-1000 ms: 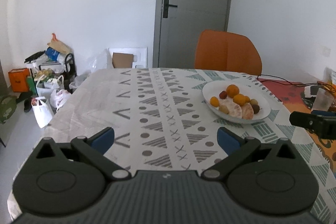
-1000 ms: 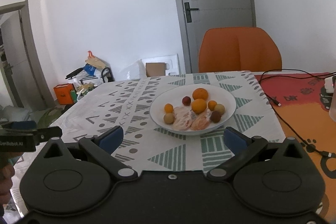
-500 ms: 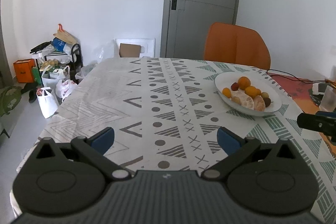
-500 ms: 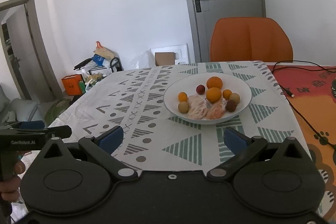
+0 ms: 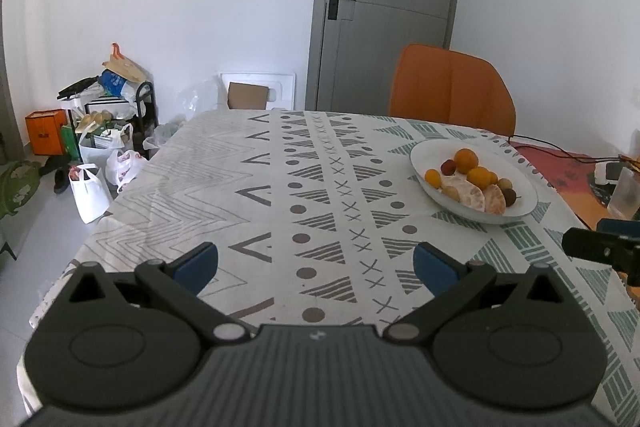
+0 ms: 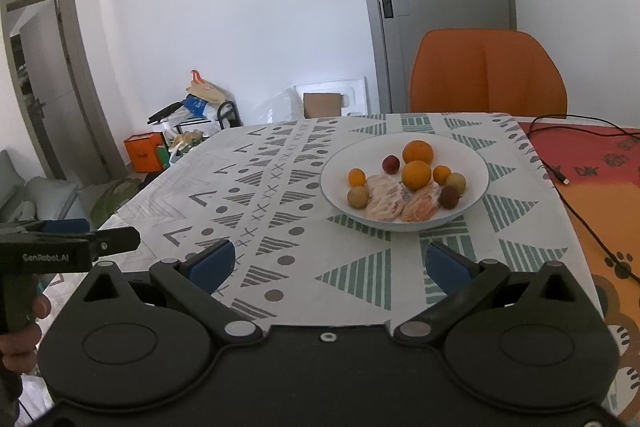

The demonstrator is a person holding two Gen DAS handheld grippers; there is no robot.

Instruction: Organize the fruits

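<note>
The left tool [image 5: 315, 263] is held level with its two blue-padded fingers [image 5: 197, 262] spread wide and nothing between them. The right tool [image 6: 327, 265] is likewise level, its blue-padded fingers [image 6: 211, 264] wide apart and empty. In the right wrist view, the person's left hand [image 6: 20, 331] grips the left tool's handle at the lower left edge.

Left gripper [image 6: 72, 251] body: "GenRobot.AI" was read (white lettering, right wrist view).
Elsewhere: nothing legible was found.
</note>
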